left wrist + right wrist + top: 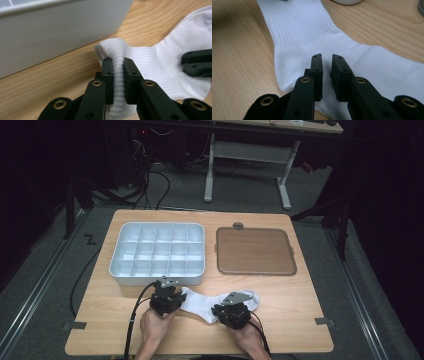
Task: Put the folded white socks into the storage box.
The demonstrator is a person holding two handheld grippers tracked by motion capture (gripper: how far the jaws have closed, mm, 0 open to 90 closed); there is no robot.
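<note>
A white sock [200, 301] lies on the wooden table near its front edge, between my two grippers. My left gripper [118, 72] is shut on the ribbed cuff [113, 47], which stands up as a pinched fold between its jaws. In the high view the left gripper [167, 296] sits at the sock's left end. My right gripper [326, 65] presses down on the sock [312, 37] near the heel, its jaws close together with a narrow strip of white fabric between them. From above, the right gripper [231, 310] covers the sock's right part.
A white compartment tray [116, 254] stands just behind the left gripper, its wall [50, 37] close by. A brown board [255, 251] with a raised rim lies at the right. A small round grey thing [238, 225] sits behind it.
</note>
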